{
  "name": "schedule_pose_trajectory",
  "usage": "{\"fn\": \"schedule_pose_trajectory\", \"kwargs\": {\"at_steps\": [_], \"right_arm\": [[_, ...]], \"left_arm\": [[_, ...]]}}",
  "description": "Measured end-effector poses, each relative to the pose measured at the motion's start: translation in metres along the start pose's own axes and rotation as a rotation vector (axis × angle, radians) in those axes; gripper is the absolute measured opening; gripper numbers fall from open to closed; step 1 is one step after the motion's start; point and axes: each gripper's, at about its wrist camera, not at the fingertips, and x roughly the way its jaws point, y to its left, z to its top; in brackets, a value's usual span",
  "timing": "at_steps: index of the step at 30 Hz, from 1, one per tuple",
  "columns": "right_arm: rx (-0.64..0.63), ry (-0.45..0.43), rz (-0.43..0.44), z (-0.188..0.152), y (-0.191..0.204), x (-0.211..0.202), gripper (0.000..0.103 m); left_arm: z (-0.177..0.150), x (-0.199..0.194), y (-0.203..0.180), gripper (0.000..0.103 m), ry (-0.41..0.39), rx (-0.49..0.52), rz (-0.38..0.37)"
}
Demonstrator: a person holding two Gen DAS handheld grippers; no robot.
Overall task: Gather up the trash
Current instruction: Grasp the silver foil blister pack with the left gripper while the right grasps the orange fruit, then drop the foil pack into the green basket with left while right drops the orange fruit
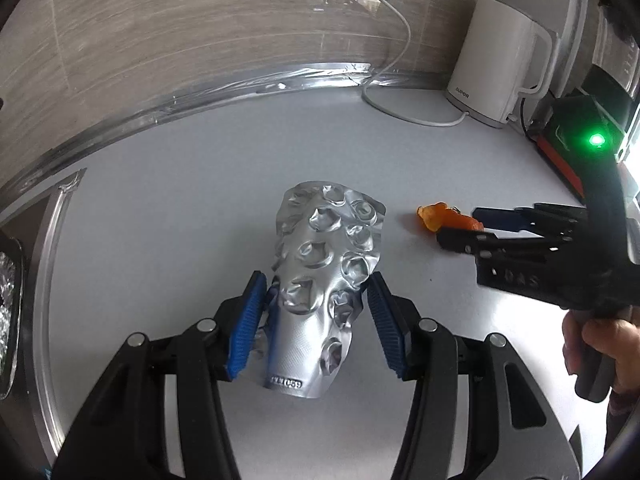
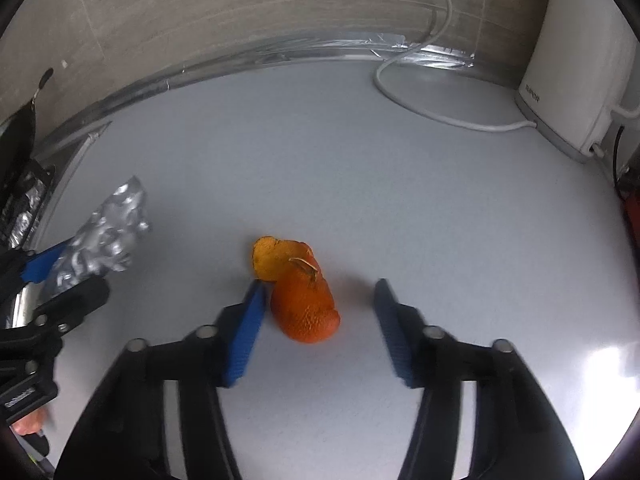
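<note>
Grey countertop (image 1: 208,168), matte and level, bounded at the rear by a foil-taped edge under a wood-grain wall panel (image 1: 160,40). A white electric kettle (image 1: 496,64) stands at the back right on its base, with a white cable (image 1: 394,76) looping across the surface beside it.

Item one: an emptied silver blister pack (image 1: 320,280), the larger piece of trash. It is curled into a rough tube, the foil embossed with a fine grid, its pockets crushed and torn open. Printed digits show at the near end. It lies on the countertop between the blue pads of the left gripper (image 1: 316,320); the jaws stand apart on either side. The left pad appears to meet the foil, while a narrow gap shows at the right.

Item two: an orange peel (image 2: 302,292), smaller, lying on the countertop to the right of the pack and well apart from it. Skin pitted and deep orange, curled, with a paler yellow inner face turned up at the far end and a dry strip across the top. The right gripper (image 2: 318,320) straddles it, jaws spread; the left pad sits just beside the peel, the right pad clear of it.
</note>
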Motion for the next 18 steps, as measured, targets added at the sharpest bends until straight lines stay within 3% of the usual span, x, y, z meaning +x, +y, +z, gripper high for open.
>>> {"fn": "schedule_pose_trajectory", "kwargs": {"at_steps": [1, 5, 18], "right_arm": [[-0.005, 0.003, -0.002, 0.000, 0.001, -0.001, 0.029], [-0.007, 0.008, -0.003, -0.004, 0.004, -0.007, 0.024], [0.042, -0.033, 0.025, -0.054, 0.014, -0.096, 0.024]], "left_arm": [[-0.001, -0.001, 0.001, 0.051, -0.002, -0.008, -0.003], [-0.003, -0.006, 0.000, 0.051, -0.006, -0.008, 0.000], [-0.034, -0.075, -0.032, 0.052, -0.021, 0.007, -0.029]]}}
